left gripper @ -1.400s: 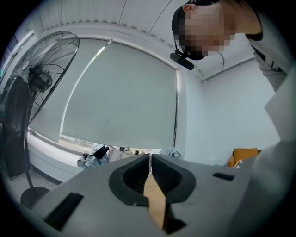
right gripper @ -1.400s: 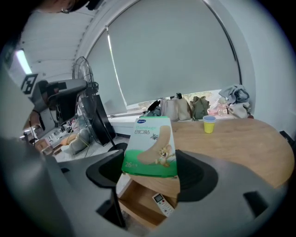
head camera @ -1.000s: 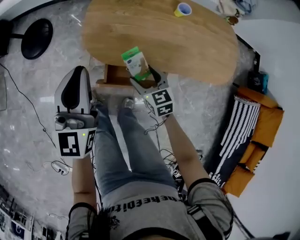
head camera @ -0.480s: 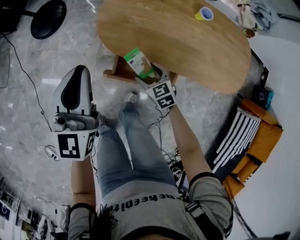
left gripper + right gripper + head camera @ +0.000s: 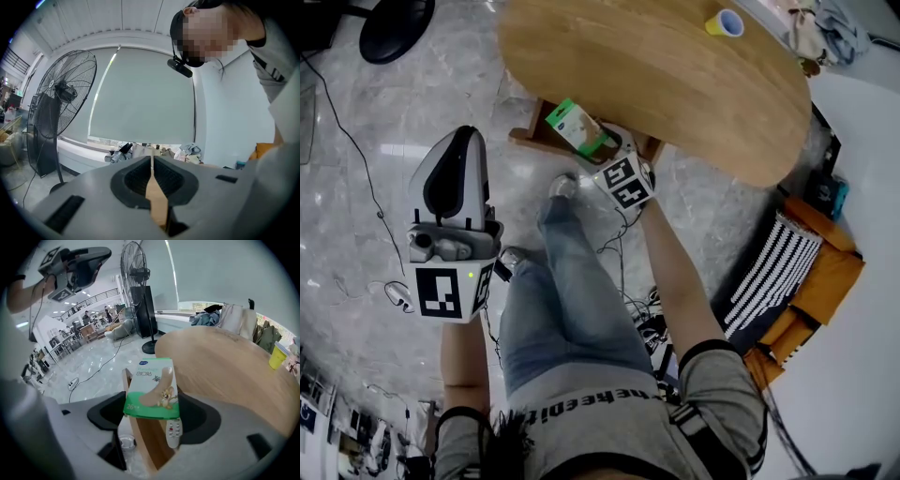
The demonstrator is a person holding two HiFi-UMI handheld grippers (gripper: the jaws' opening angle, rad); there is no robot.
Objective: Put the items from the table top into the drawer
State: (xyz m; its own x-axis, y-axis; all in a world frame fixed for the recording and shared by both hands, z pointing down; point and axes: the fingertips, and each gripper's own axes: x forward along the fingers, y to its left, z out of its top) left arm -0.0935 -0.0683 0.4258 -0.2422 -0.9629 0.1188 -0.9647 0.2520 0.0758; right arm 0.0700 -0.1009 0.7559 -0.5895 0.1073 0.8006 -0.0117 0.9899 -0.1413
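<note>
two grippers show in the head view. the right gripper [image 5: 598,148], at upper centre, pinches a green box [image 5: 573,125] by its lower end and holds it just off the near rim of the oval wooden table [image 5: 675,84], over the open wooden drawer [image 5: 532,139]. in the right gripper view the box stands slightly tilted at the frame's centre between the pads, and a white remote [image 5: 173,432] lies in the drawer just below it. a yellow cup [image 5: 725,22] sits on the table at the top right. the left gripper [image 5: 456,145], at mid left and well apart from the table, has its jaws pressed together on nothing.
</note>
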